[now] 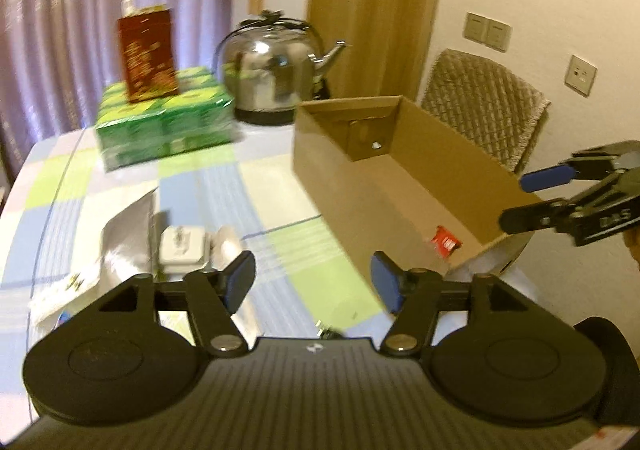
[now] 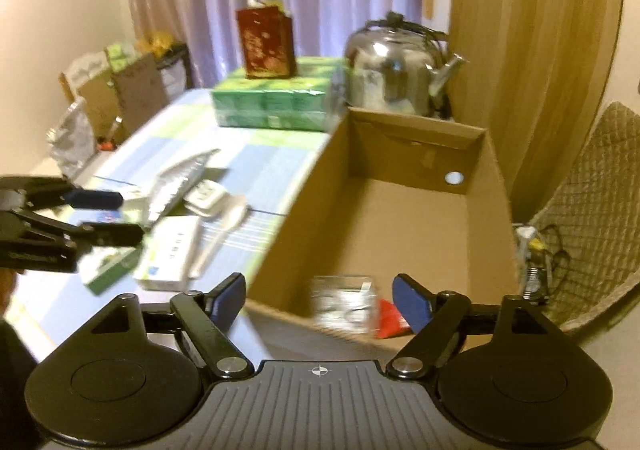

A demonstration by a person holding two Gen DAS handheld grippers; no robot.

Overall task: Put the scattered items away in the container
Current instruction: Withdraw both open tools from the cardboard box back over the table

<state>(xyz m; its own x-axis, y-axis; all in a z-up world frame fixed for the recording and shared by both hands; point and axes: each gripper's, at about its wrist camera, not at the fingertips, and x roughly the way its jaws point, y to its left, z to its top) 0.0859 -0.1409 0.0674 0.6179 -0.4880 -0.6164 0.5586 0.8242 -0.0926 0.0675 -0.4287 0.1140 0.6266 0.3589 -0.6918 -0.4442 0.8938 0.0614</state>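
An open cardboard box (image 1: 404,185) (image 2: 404,217) stands on the checked tablecloth. A red packet (image 1: 445,242) (image 2: 389,324) and a blurred clear shiny packet (image 2: 344,308) are at its near end. My right gripper (image 2: 320,302) (image 1: 528,197) hovers open over that end, holding nothing. My left gripper (image 1: 313,284) (image 2: 116,215) is open and empty above the table left of the box. Scattered there are a silver foil pouch (image 1: 128,234) (image 2: 180,181), a small white case (image 1: 184,246) (image 2: 206,197), a white spoon (image 2: 228,226), a white carton (image 2: 172,254) and a green-and-white carton (image 2: 106,270).
At the table's far end, a steel kettle (image 1: 276,69) (image 2: 396,77) stands beside a green multipack (image 1: 164,121) (image 2: 272,105) with a red bag (image 1: 148,53) on top. A cushioned chair (image 1: 484,101) (image 2: 592,209) is right of the box. Cardboard boxes (image 2: 120,93) stand by the left wall.
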